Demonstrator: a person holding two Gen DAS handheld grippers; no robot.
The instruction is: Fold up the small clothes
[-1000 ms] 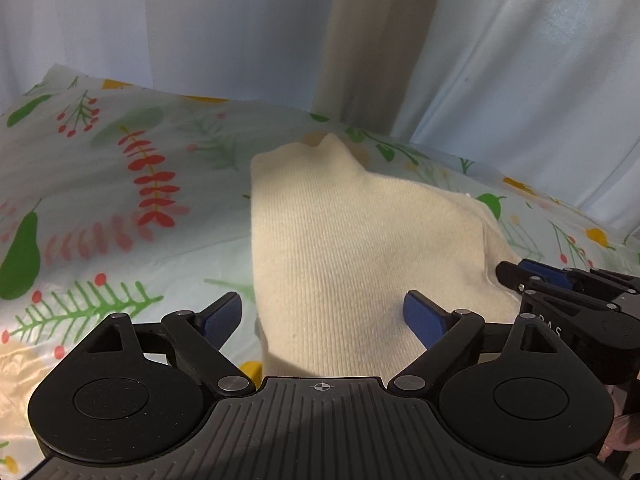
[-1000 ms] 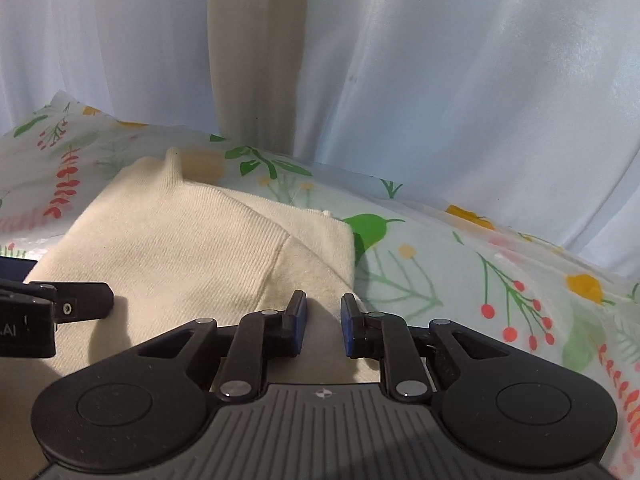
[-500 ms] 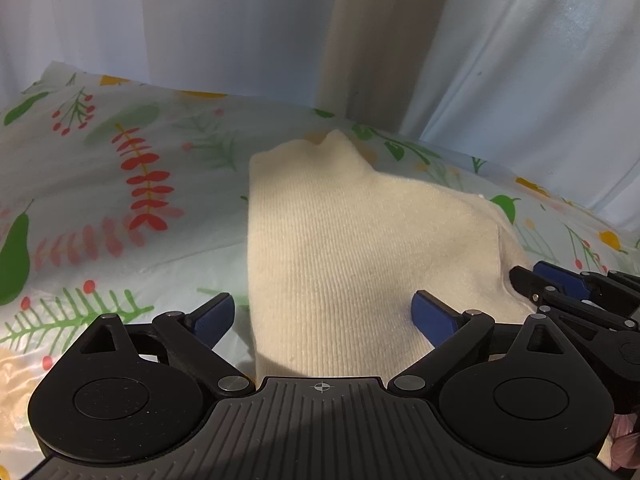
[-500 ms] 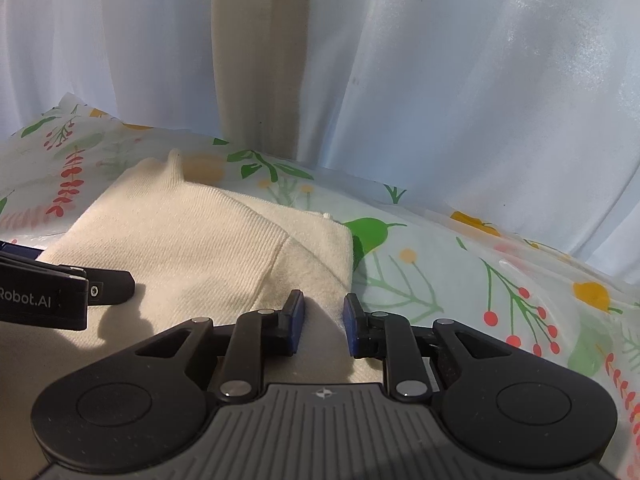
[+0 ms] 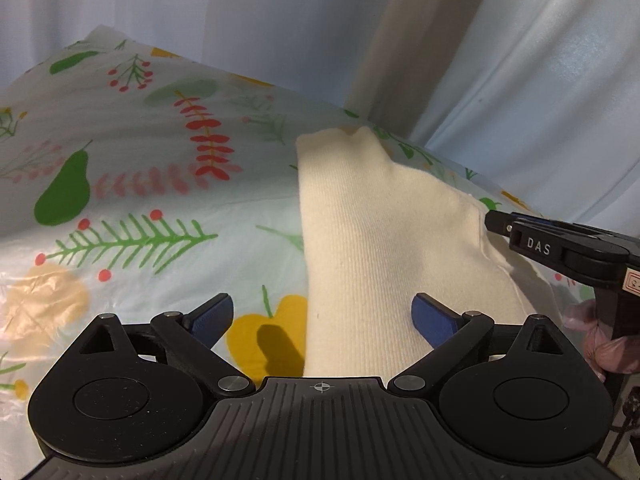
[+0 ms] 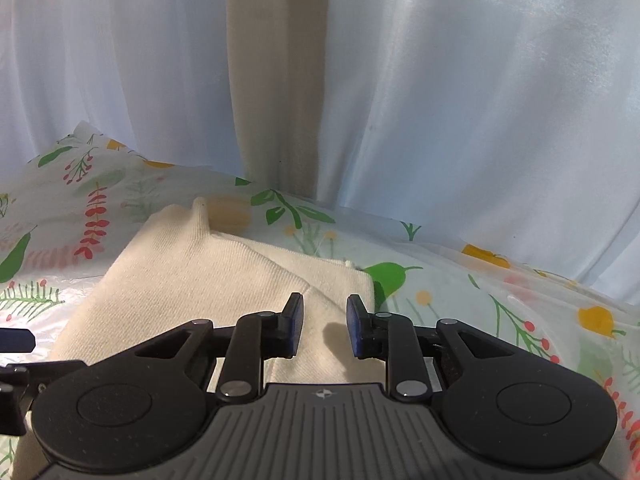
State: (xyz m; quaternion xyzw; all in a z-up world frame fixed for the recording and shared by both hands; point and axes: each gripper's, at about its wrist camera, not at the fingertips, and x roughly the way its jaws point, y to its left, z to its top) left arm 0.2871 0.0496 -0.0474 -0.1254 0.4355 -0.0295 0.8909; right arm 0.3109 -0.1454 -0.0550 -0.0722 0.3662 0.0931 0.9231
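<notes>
A folded cream knit garment (image 5: 380,240) lies on the floral tablecloth (image 5: 140,200). My left gripper (image 5: 322,308) hovers over the garment's near left edge, open wide with nothing between its blue pads. In the right wrist view the garment (image 6: 208,276) shows a folded layer ending at a right corner. My right gripper (image 6: 325,304) hangs just above that corner. Its jaws stand a narrow gap apart and no cloth is pinched between them. Its fingers also reach in from the right in the left wrist view as the right gripper (image 5: 500,224). The left gripper (image 6: 16,340) shows at the left edge of the right wrist view.
White curtains (image 5: 520,80) with a beige strip (image 6: 276,80) hang right behind the table's far edge. A hand in a pink glove (image 5: 608,344) holds the right tool. Bare tablecloth (image 6: 460,300) stretches right of the garment, and more lies to its left.
My left gripper has slid left, so the garment now sits right of centre in its view. The right gripper's jaws have parted slightly and it has lifted a little off the cloth.
</notes>
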